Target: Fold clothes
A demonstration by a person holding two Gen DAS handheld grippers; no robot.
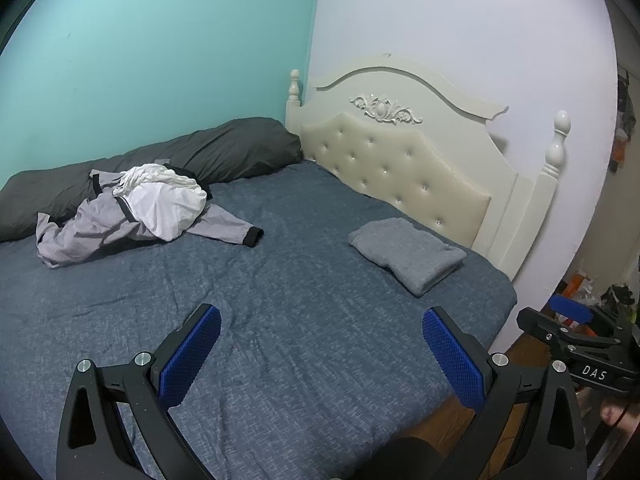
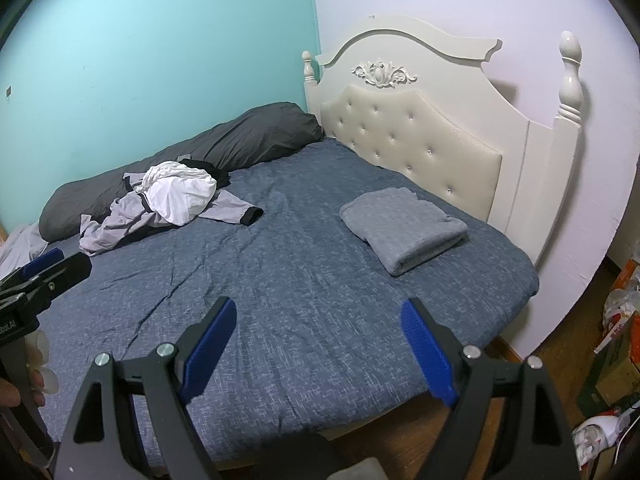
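Both hand-held grippers released over bed (image 1: 280, 320): left hand-held gripper (image 1: 322, 322), right hand-held gripper (image 2: 318, 312); folded grey garment (image 2: 404, 228) near headboard (image 2: 420, 132)

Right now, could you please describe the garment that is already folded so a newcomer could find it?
Start at the cream headboard. On the blue bedspread just below it lies the grey folded garment, a neat rectangle, unlike the crumpled pile of clothes near the teal wall.

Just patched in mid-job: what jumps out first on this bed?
A crumpled heap of unfolded clothes, a white garment on a pale lilac jacket with black cuffs, lies at the far left against the long dark grey pillow. One neatly folded grey garment sits right, near the cream tufted headboard. Both grippers, left and right, hover open and empty above the blue bedspread.
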